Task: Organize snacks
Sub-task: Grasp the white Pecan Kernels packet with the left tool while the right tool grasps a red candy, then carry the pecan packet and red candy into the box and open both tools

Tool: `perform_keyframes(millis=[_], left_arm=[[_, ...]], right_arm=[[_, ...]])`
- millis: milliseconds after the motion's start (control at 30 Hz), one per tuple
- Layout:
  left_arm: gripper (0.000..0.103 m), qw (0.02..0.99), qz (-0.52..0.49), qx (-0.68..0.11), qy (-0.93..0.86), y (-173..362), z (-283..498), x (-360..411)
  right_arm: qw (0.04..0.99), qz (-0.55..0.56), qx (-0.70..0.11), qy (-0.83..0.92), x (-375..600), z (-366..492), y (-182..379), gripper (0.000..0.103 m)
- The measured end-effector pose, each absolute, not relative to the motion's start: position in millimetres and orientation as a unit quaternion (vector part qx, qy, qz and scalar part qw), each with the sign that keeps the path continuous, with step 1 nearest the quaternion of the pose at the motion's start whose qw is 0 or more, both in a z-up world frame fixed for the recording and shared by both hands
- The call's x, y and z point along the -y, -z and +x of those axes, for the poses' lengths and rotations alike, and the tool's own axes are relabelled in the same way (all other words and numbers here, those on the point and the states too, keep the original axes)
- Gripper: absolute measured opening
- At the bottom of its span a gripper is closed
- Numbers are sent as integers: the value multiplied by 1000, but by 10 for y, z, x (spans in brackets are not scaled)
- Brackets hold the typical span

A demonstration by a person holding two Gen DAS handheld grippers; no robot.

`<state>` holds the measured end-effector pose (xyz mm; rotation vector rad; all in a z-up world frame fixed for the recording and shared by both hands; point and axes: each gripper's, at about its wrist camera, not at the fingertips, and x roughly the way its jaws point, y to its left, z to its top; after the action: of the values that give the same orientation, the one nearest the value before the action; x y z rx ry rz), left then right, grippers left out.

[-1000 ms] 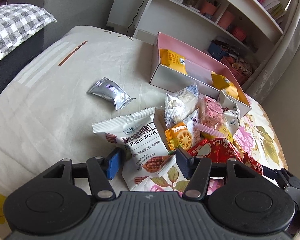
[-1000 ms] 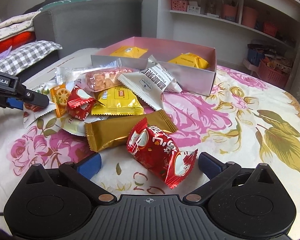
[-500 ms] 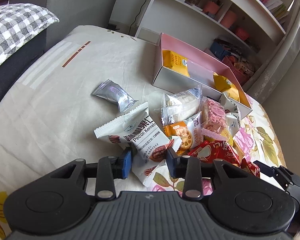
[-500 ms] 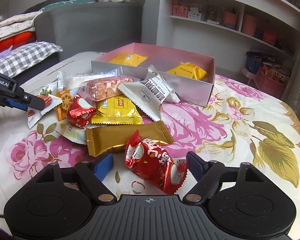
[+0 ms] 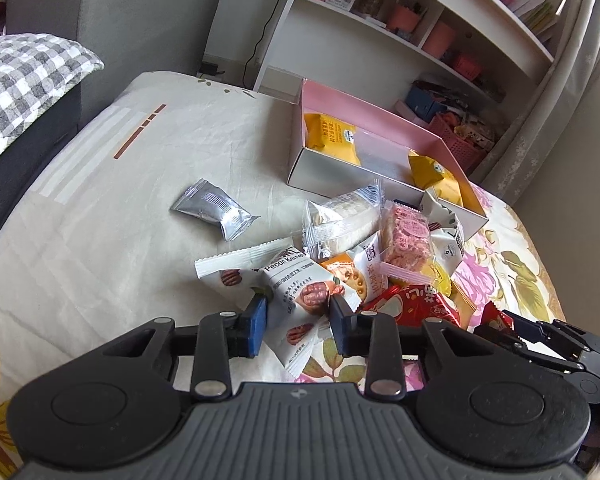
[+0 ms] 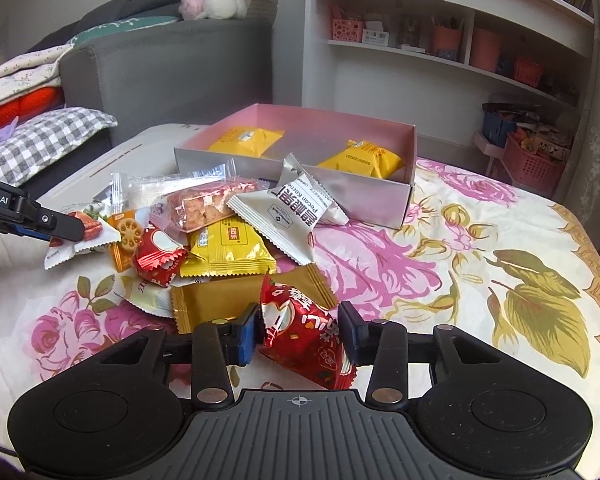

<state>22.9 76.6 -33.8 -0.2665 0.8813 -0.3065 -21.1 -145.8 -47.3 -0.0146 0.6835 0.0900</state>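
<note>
Our left hand-held gripper point(image 5: 298, 322) has its jaws closing on a white pecan kernel packet point(image 5: 300, 300), both pads against its sides at the near edge of the snack pile. Our right hand-held gripper point(image 6: 300, 330) likewise has its jaws closing on a red foil snack bag point(image 6: 306, 340), which bulges between the pads and stands tilted above a gold wrapper point(image 6: 236, 296) on the flowered bedspread point(image 6: 480, 272).

Behind the pecan packet we see a lotus-root chip packet point(image 5: 354, 276), a clear-wrapped pale cracker point(image 5: 342, 216) and a pink puffed bar point(image 5: 406, 236) piled together, overlapping one another. A silver foil packet point(image 5: 212, 210) lies alone to the left, well apart from the pile.

From the right wrist view, a second pecan kernel packet point(image 6: 288, 210) leans against the front wall of the pink box point(image 6: 404, 200), above a yellow packet point(image 6: 228, 246) and a small red candy bag point(image 6: 158, 256). Two yellow packets point(image 6: 246, 140) already lie inside the box, one at each end. White shelves point(image 6: 440, 56) with baskets stand beyond the bed, and a grey sofa point(image 6: 172, 68) to the left.
</note>
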Motion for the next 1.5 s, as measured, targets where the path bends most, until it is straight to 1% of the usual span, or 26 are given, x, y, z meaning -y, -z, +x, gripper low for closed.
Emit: perform_keyframes(millis=[200,267,333,433,467,500,567,700,833,933,967,1167,1267,1500], left_arm=[[30,882,-126,-430,148,334,233,-763],[30,881,-101,-440,138,325,247,-737],[30,878,-76,-455,131,350,270,-711],[34,871,-83,-470,118,402,288,-740],[39,872,-87,-468,117,400,279,-745],[48,871,-91,-466,121,391,273,-741],[57,874,-100,-457,130,348,255,-721],[66,877,-120,-449,123,309,284,-692],[64,874,-153,-453,88,367,362,-739],[55,870,-170,-458,61,424,408,-794],[57,869,-177,-459,58,441,418,-810],[44,870,-171,-459,62,411,408,-790],[38,866,-171,-464,77,387,417,-794],[36,868,-154,-463,94,271,397,-778]], right_arm=[[942,5,-333,-43,1466,-185,413,39],[941,8,-334,-45,1464,-177,397,39],[940,9,-337,-47,1457,-169,390,39],[937,12,-345,-48,1447,-148,396,39],[936,12,-348,-48,1444,-141,401,39],[936,13,-350,-47,1442,-133,400,39],[934,17,-353,-45,1443,-118,396,39],[933,31,-356,-44,1469,-93,365,39],[933,38,-355,-39,1482,-59,339,39],[934,43,-353,-37,1483,-37,318,39],[934,45,-353,-38,1483,-32,310,39],[934,52,-350,-37,1479,-9,261,39],[929,74,-360,-34,1510,13,235,39],[920,130,-369,-23,1616,78,132,39]])
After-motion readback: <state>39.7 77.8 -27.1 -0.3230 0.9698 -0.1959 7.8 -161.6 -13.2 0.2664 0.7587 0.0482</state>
